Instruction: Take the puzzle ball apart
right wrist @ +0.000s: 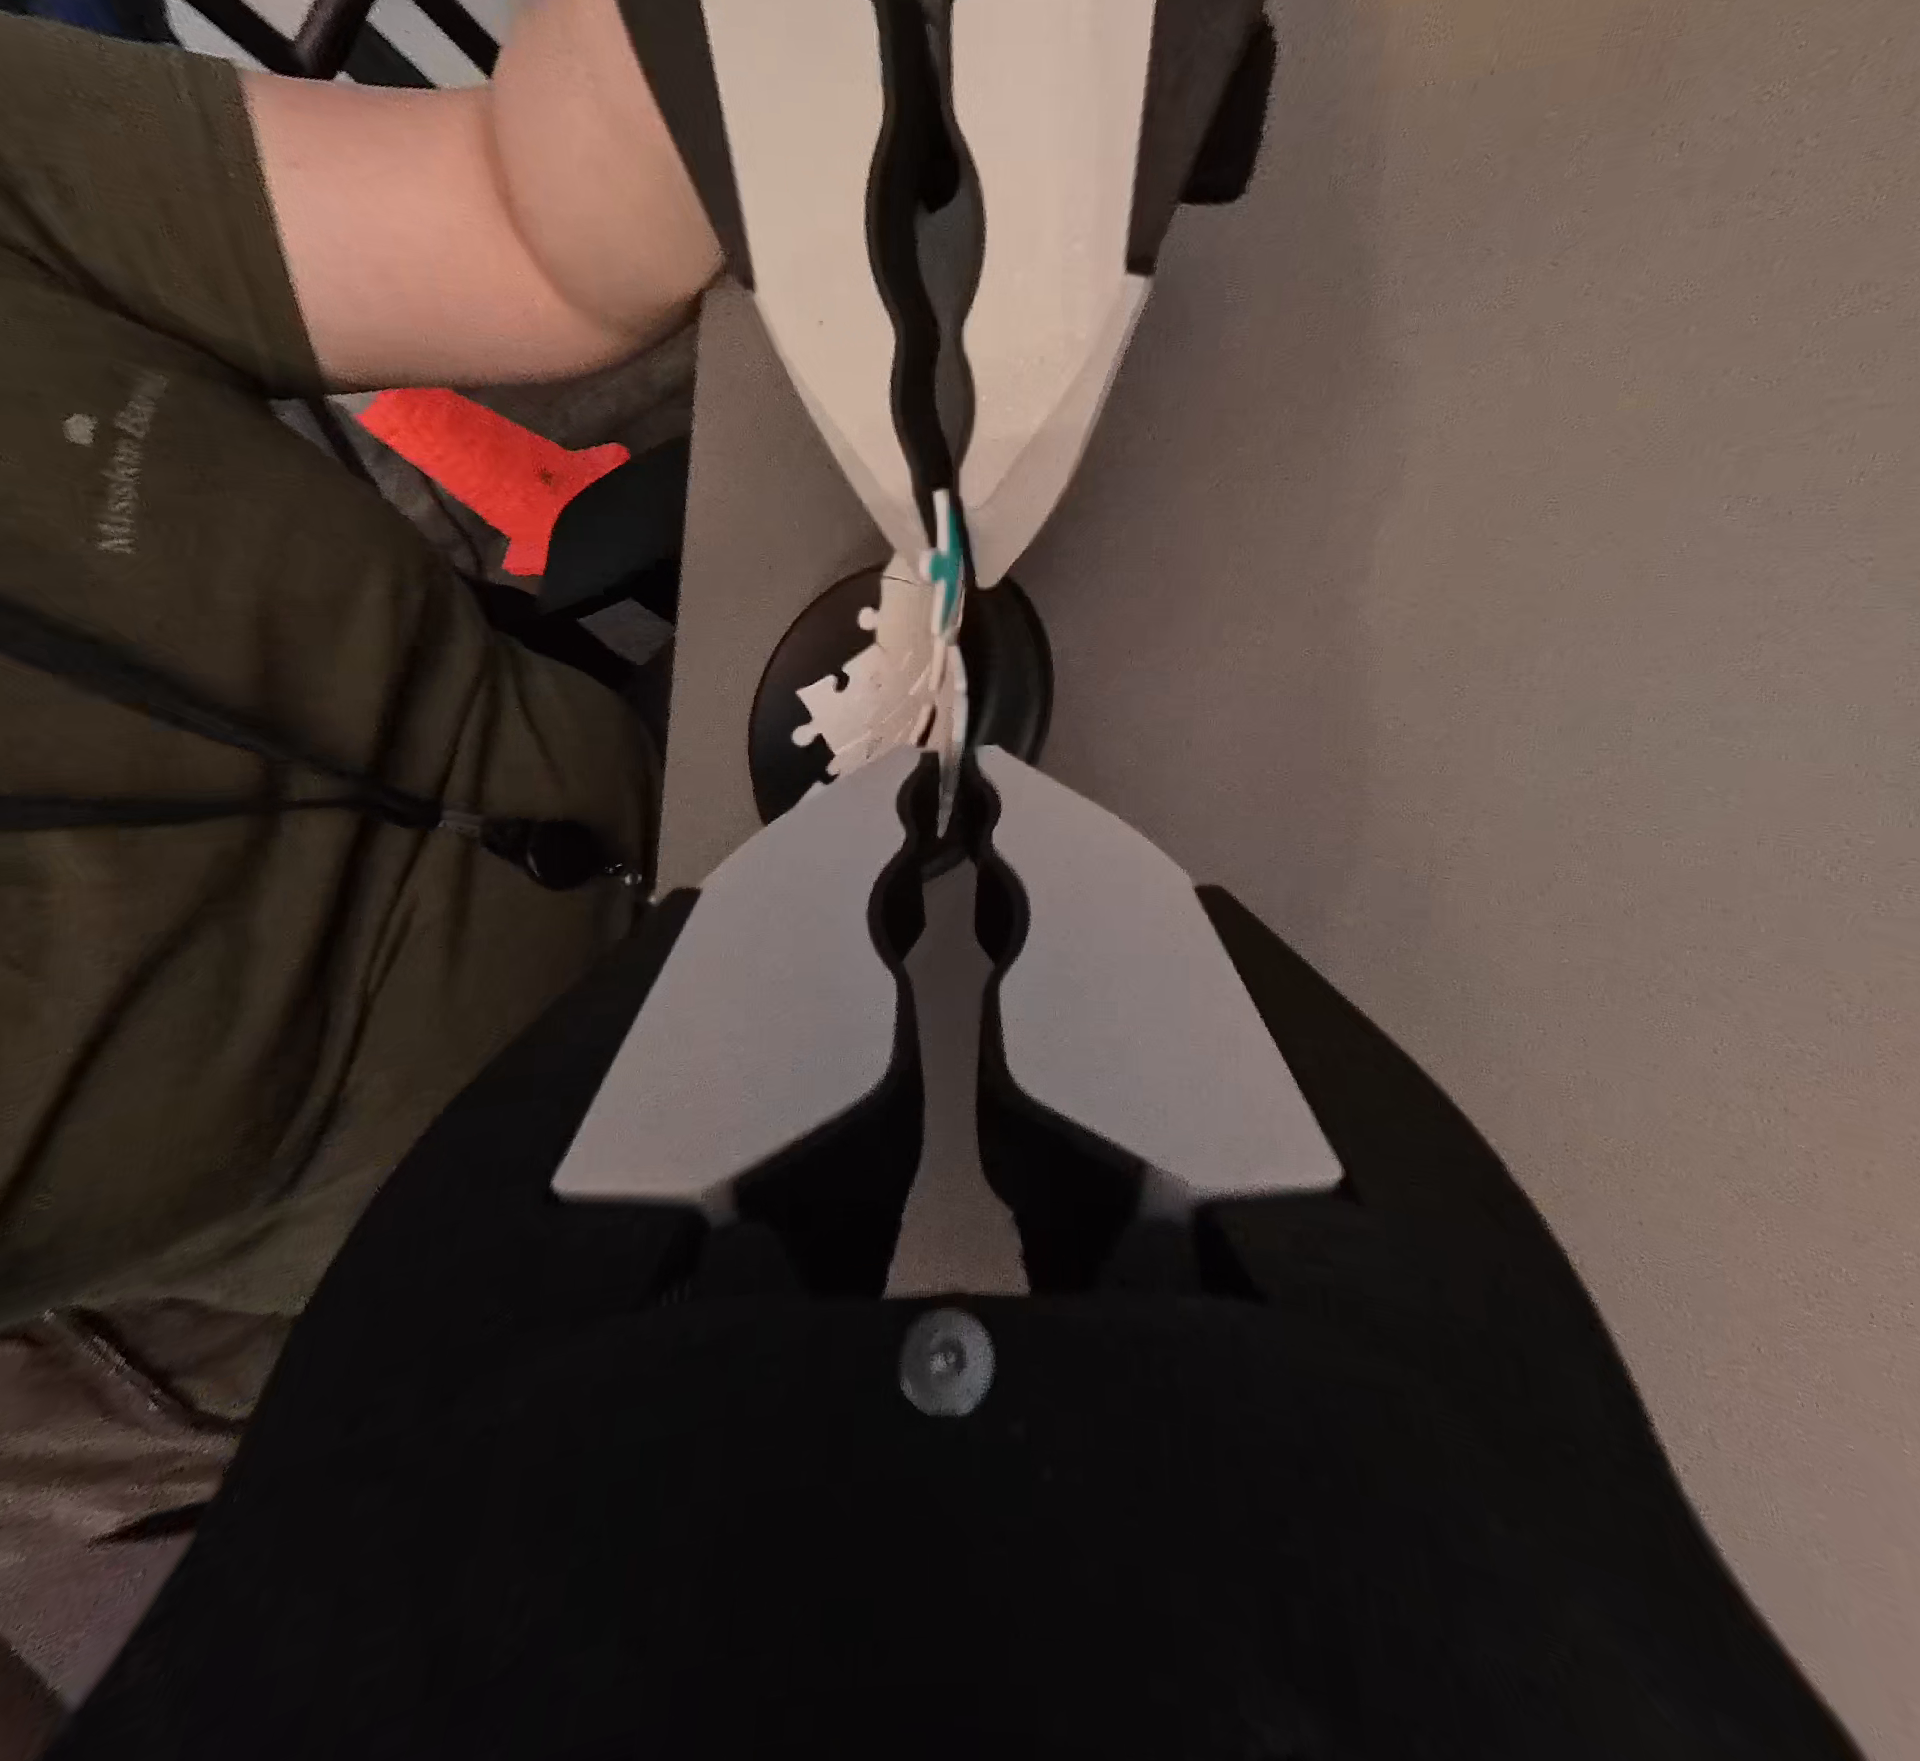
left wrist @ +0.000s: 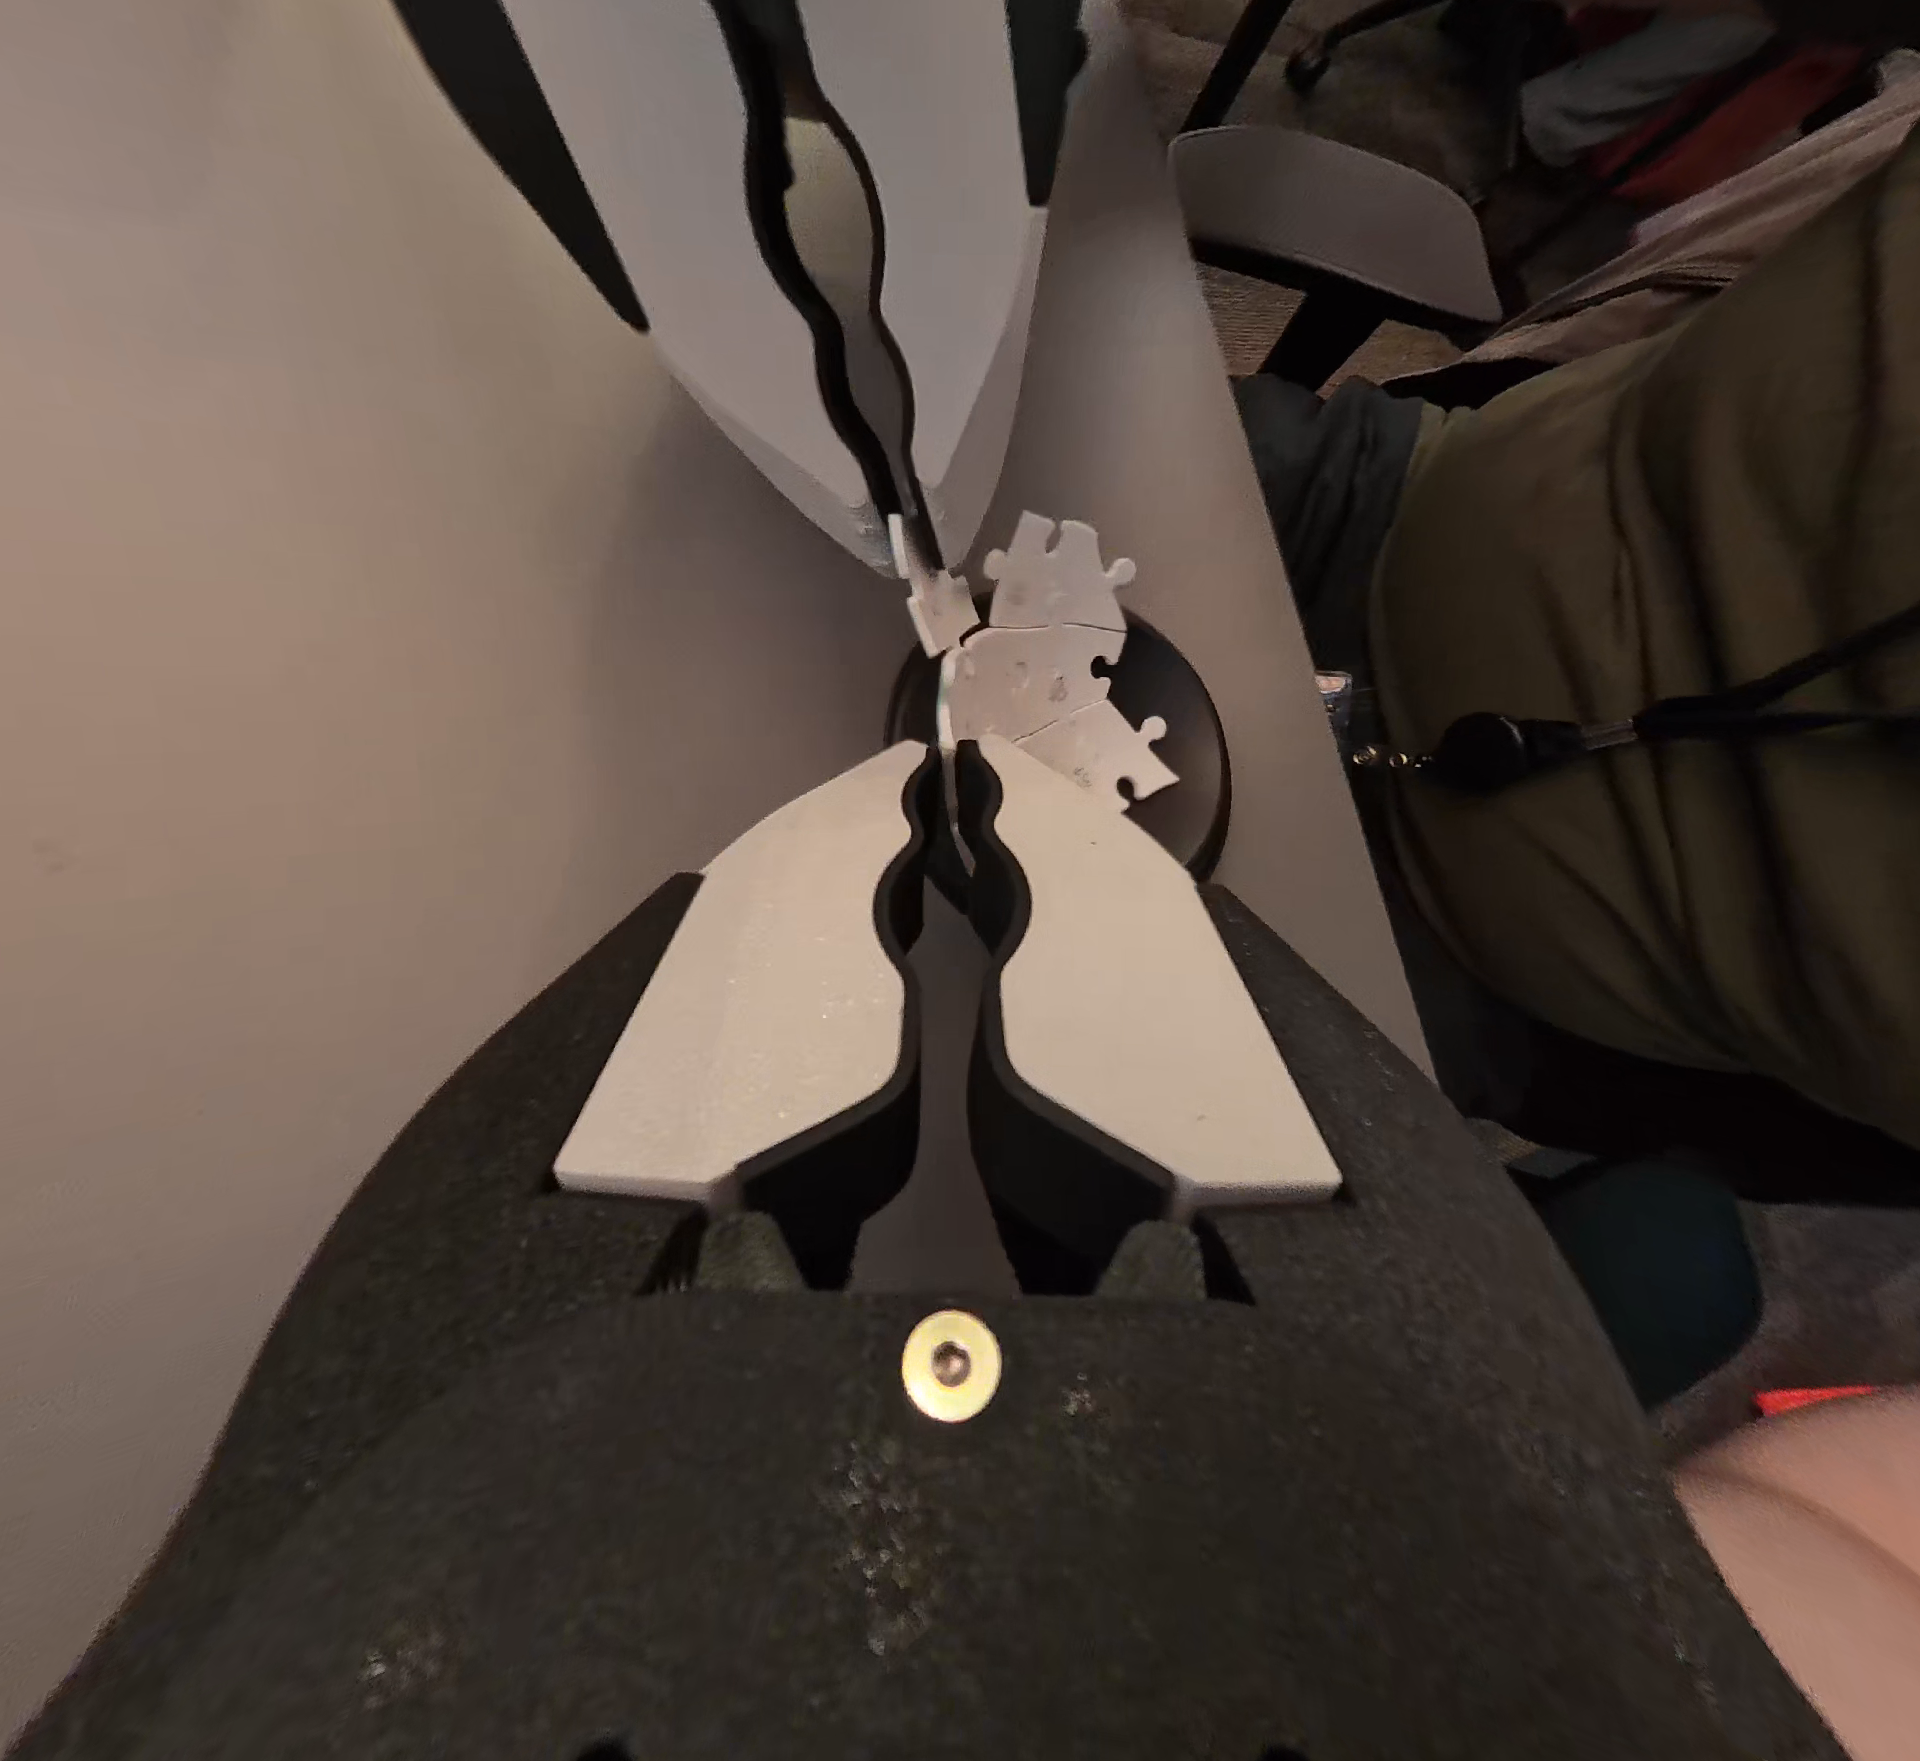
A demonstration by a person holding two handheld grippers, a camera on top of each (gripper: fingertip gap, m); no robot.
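A curved fragment of several joined white puzzle pieces (left wrist: 1039, 672) hangs in the air between my two grippers, over the table. My left gripper (left wrist: 951, 761) is shut on the fragment's left edge. My right gripper (left wrist: 914, 558) comes in from the top of the left wrist view, shut on a single white piece (left wrist: 940, 615) at the fragment's upper corner. I cannot tell whether that piece still touches the fragment. In the right wrist view the fragment (right wrist: 883, 688) fans out edge-on between my right gripper (right wrist: 951, 766) and my left gripper (right wrist: 951, 548), with a teal print on one piece (right wrist: 948, 563).
A black round disc (left wrist: 1184, 745) sits in the beige table (left wrist: 312, 568) below the fragment, near the table's edge. A person in an olive shirt (left wrist: 1662, 672) is close beyond that edge. A chair (left wrist: 1330, 225) stands on the floor behind. The tips of both grippers are at nearly the same place.
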